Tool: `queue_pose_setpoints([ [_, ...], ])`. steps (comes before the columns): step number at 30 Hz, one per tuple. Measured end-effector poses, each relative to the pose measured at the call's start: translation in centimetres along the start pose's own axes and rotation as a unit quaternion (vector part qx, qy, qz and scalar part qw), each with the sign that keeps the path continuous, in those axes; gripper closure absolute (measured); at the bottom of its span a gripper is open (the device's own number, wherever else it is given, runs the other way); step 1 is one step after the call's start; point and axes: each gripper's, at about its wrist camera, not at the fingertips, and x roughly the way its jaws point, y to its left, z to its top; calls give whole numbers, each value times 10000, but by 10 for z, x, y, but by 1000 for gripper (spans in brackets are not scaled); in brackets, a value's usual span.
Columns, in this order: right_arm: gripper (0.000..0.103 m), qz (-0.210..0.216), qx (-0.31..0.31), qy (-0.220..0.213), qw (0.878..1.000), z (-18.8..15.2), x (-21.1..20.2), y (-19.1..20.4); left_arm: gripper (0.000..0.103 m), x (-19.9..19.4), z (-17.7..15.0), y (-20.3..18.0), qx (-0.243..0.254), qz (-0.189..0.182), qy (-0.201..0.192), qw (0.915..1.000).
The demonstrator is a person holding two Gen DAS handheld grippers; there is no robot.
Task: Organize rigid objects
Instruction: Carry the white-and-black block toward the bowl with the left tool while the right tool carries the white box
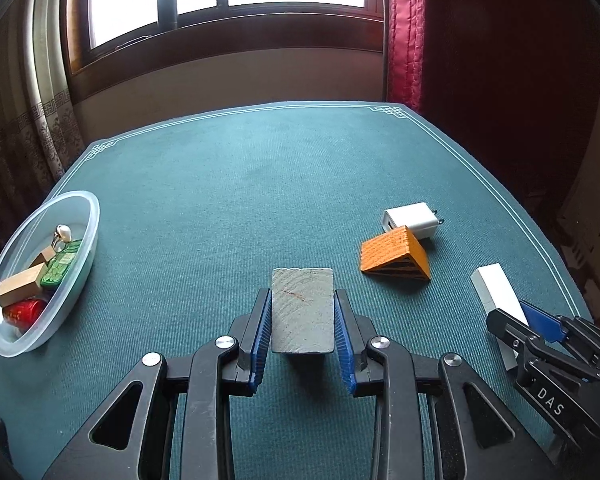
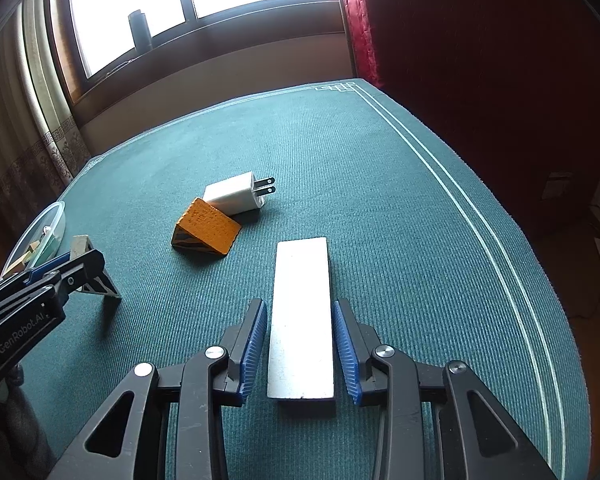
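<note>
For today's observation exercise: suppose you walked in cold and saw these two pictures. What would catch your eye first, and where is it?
Two blocks sit framed between blue-padded fingers: a grey stone block inside the left gripper, and a long white block inside the right gripper, with slim gaps showing beside each. Next, the orange wedge leaning against a white charger mid-table, and the clear bowl of small items at the left edge.

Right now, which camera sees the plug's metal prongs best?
The right wrist view: the white charger plug shows both dark prongs clearly, sticking out sideways. In the left wrist view the plug sits behind the orange wedge, prongs barely peeking out.
</note>
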Motion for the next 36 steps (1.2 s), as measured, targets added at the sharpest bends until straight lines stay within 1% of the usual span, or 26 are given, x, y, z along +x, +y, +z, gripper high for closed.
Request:
queue_pose_setpoints([
  [9, 66, 9, 16, -4, 10000, 0, -1, -1, 73, -9, -5, 24, -180, 106, 16, 9998],
  [17, 66, 27, 31, 2, 10000, -1, -1, -2, 73, -19, -4, 46, -231, 266, -107, 9993],
  [22, 66, 30, 20, 6, 10000, 0, -1, -3, 73, -17, 2, 58, -443, 216, -125, 9987],
  [26, 66, 44, 36, 3, 10000, 1, -1, -3, 71, -11, 7, 50, -464, 80, -16, 9989],
  [27, 66, 43, 34, 3, 10000, 1, -1, -3, 68, -9, 7, 46, -433, 22, 31, 9991],
  [28, 66, 48, 35, 4, 10000, 1, 0, -3, 59, -7, 8, 40, -387, -13, 54, 9992],
  [29, 66, 56, 42, 4, 10000, 1, -1, -3, 54, -6, 9, 33, -329, -21, 59, 9994],
  [30, 65, 71, 50, 3, 10000, 1, -1, -4, 44, -4, 9, 26, -275, -13, 61, 9996],
  [31, 65, 87, 56, 3, 9999, 1, -1, -4, 38, -2, 10, 19, -236, -13, 63, 9997],
  [36, 65, 123, 85, 3, 9999, 0, -1, -4, 36, 12, 22, -18, -104, -141, 240, 9996],
])
